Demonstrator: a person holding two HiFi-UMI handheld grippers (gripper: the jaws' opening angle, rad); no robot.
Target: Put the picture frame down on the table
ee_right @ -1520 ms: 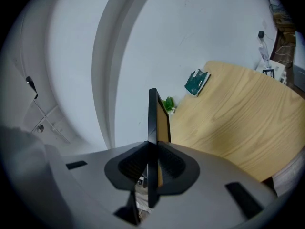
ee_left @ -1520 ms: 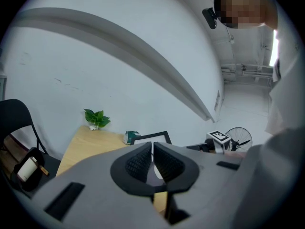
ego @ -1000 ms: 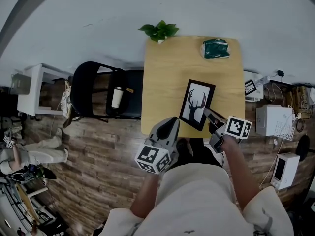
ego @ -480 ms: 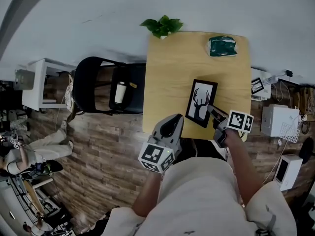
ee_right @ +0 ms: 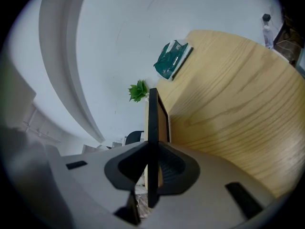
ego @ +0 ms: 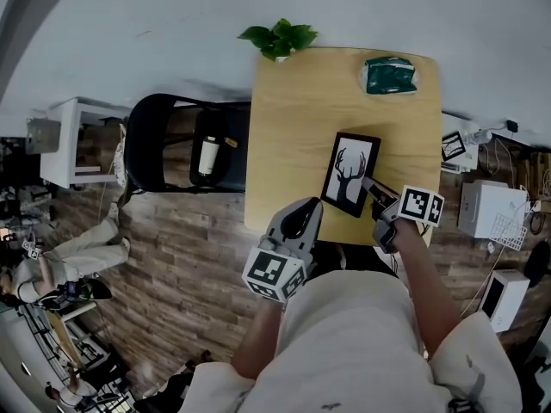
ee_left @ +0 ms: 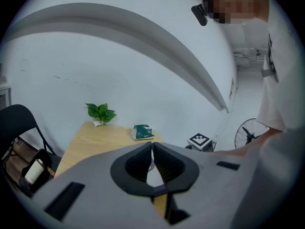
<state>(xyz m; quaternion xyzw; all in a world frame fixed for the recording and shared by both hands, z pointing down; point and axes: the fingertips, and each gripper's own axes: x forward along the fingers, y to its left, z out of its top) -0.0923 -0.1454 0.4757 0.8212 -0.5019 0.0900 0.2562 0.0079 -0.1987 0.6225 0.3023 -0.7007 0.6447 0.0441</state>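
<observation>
Wood-floor room, light wooden counter (ego: 293, 127). Nearest, left hand-held gripper (ego: 300, 216) sits at the counter's near edge, jaws together, empty. Right hand-held gripper (ego: 372, 188) clamps the picture frame (ego: 350, 173) by its near edge, over the counter's near right part. Farther back: green packet (ego: 390, 76), plant (ego: 280, 39).

In your right gripper view, the picture frame (ee_right: 153, 123) shows edge-on, its front hidden from you. At one o'clock on the table (ego: 293, 144), the green packet (ego: 389, 76) carries print too small to read.
</observation>
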